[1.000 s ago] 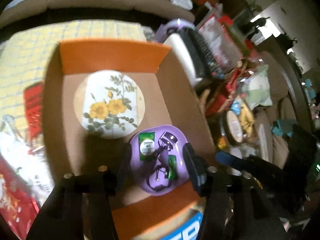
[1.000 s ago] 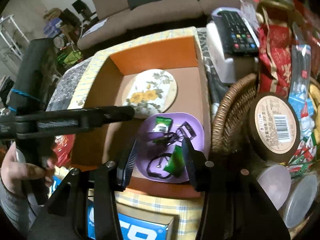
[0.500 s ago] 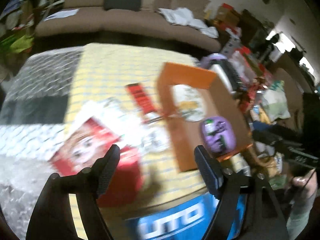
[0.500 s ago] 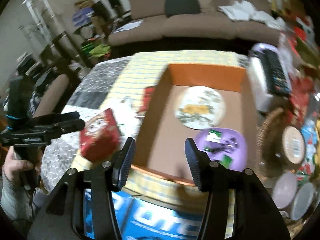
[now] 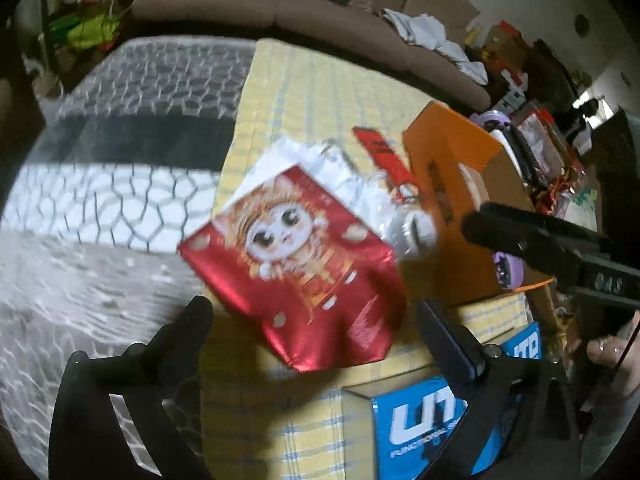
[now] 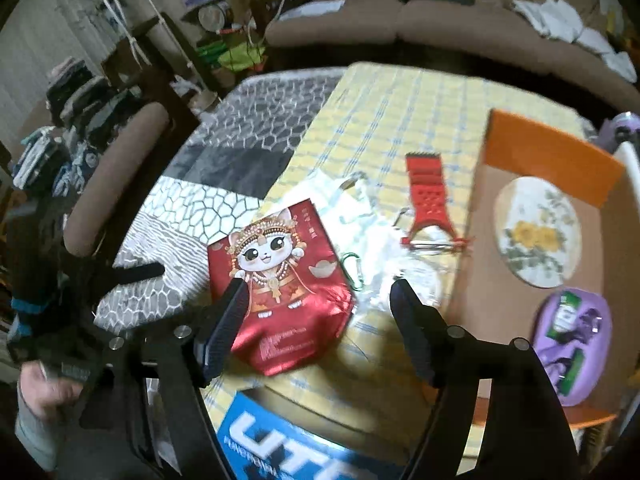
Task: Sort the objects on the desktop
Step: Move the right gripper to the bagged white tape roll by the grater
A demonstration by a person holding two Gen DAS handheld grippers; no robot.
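Note:
A shiny red snack bag with a cartoon cat (image 5: 304, 268) (image 6: 280, 280) lies on the yellow checked cloth, partly on a white plastic bag (image 6: 360, 216). A red peeler (image 6: 428, 204) (image 5: 384, 156) lies beside the orange-rimmed cardboard box (image 6: 548, 152) (image 5: 448, 152). In the box are a floral round plate (image 6: 536, 232) and a purple dish (image 6: 572, 344) with small items. My left gripper (image 5: 316, 324) is open and empty just before the red bag. My right gripper (image 6: 320, 308) is open and empty above the bag's near edge.
A blue printed box (image 6: 288, 452) (image 5: 440, 424) sits at the table's near edge. A grey patterned cloth (image 5: 120, 184) covers the left side. A brown sofa (image 6: 440, 28) stands behind the table. Clutter and a remote (image 5: 528, 156) lie right of the box.
Both grippers have pulled back from the purple dish in the box and swung left. They now face the red snack bag on the cloth, both still open.

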